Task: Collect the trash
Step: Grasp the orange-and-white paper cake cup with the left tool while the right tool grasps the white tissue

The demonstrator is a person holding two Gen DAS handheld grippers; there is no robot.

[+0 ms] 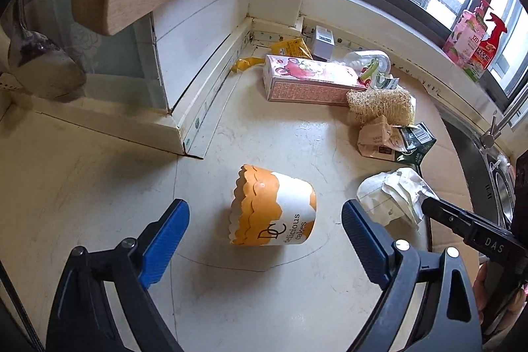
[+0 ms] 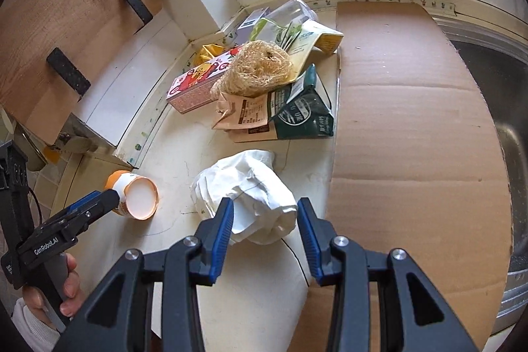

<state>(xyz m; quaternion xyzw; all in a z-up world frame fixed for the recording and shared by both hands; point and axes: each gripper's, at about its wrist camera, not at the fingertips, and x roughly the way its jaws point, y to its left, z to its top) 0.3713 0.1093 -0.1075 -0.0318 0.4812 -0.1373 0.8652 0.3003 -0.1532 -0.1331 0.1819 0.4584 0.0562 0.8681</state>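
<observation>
An orange and white paper cake cup (image 1: 274, 209) lies on its side on the counter, between the open fingers of my left gripper (image 1: 265, 228), which do not touch it. It also shows in the right wrist view (image 2: 137, 193). A crumpled white paper wad (image 2: 247, 197) lies between the open fingers of my right gripper (image 2: 265, 223), close to both pads; whether they touch it I cannot tell. The wad shows in the left wrist view (image 1: 391, 197), with the right gripper's finger (image 1: 439, 208) against it. The left gripper shows in the right wrist view (image 2: 99, 202).
Further back lie a pink carton (image 1: 307, 78), a loofah (image 1: 379, 104), a brown paper bag (image 2: 244, 116), a green carton (image 2: 303, 111), a clear bottle (image 2: 290, 12) and a yellow wrapper (image 1: 290, 47). Cardboard (image 2: 412, 121) covers the counter beside a steel sink (image 2: 514, 127). Spray bottles (image 1: 475, 38) stand on the sill.
</observation>
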